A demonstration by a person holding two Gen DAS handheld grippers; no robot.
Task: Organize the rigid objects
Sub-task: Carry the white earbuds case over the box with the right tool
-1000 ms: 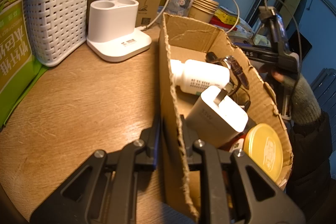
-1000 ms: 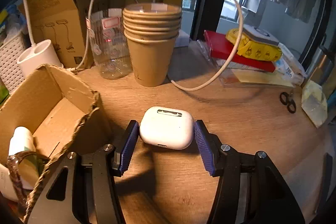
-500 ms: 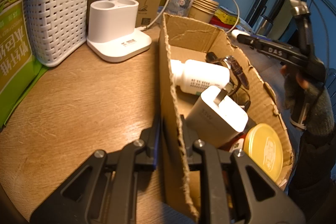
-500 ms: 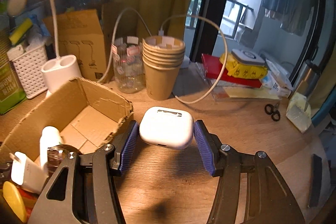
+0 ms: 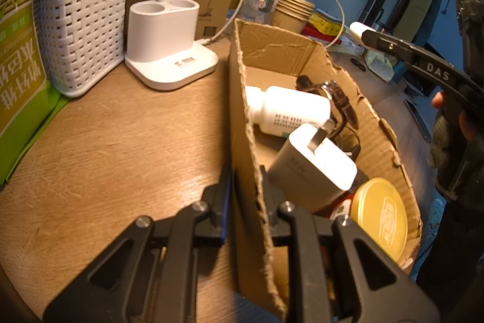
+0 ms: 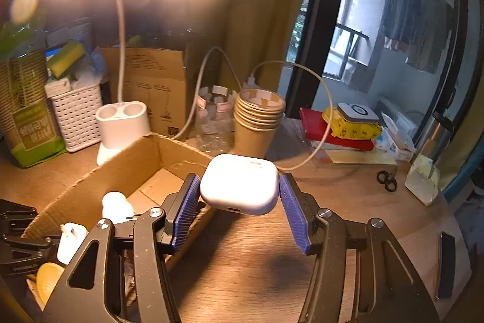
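My left gripper (image 5: 245,186) is shut on the near wall of an open cardboard box (image 5: 242,99). Inside the box lie a white bottle (image 5: 290,111), a white plug charger (image 5: 314,168), a watch (image 5: 338,96) and a yellow-lidded tin (image 5: 381,208). My right gripper (image 6: 239,199) is shut on a white earbud case (image 6: 239,183), held in the air just right of the cardboard box (image 6: 121,171). In the left wrist view the right gripper (image 5: 363,34) shows at the upper right, the earbud case (image 5: 356,28) peeking past its tip, a gloved hand (image 5: 447,138) behind it.
A white lamp base (image 5: 166,44) and a white woven basket (image 5: 81,29) stand left of the box. Stacked paper cups (image 6: 257,120), a clear jar (image 6: 214,123), a looping white cable (image 6: 320,111), books (image 6: 338,135) and small scissors (image 6: 387,180) sit behind and to the right.
My right gripper has lifted the earbud case off the table and carried it up and toward the box. The left gripper keeps its hold on the box wall, unmoved.
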